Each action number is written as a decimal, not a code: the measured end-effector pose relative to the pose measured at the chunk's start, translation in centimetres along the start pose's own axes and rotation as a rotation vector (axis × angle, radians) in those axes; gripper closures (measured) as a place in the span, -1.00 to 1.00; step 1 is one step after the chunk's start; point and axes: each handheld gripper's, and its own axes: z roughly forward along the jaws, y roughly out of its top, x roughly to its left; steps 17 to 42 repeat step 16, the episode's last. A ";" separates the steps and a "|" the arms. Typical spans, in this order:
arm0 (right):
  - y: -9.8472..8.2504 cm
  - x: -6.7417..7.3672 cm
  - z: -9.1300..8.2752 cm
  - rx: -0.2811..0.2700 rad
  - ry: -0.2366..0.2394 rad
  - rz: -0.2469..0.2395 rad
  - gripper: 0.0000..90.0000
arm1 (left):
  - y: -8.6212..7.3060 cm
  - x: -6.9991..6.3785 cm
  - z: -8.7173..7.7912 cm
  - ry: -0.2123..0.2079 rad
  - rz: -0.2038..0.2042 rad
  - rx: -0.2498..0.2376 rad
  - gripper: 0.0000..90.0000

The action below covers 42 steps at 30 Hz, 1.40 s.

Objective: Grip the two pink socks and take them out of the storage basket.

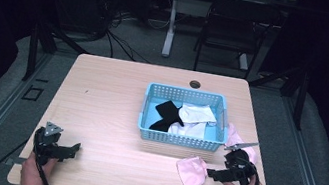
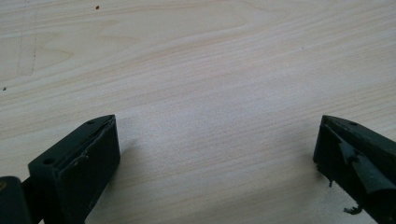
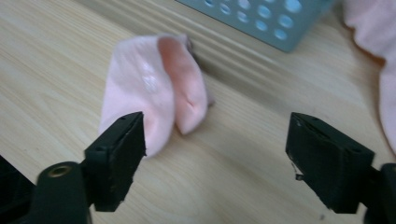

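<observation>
A folded pink sock (image 1: 191, 172) lies on the wooden table (image 1: 114, 109) near its front edge, just ahead of the right gripper (image 3: 215, 144), whose jaws gape wide and hold nothing. The left gripper (image 2: 217, 154) rests at the front left, likewise spread and empty. The blue basket (image 1: 180, 138) holds what look like black and white socks.
</observation>
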 end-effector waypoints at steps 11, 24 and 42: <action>-5.1 -1.9 1.2 -0.113 -0.065 0.075 -0.93 | 0.0 0.0 0.0 0.000 0.000 0.000 -0.99; -6.3 -1.9 1.8 -0.130 -0.100 0.086 -1.00 | 0.0 0.0 0.0 0.000 0.000 0.001 -0.99; -6.3 -1.9 1.8 -0.130 -0.100 0.086 -1.00 | 0.0 0.0 0.0 0.000 0.000 0.001 -0.99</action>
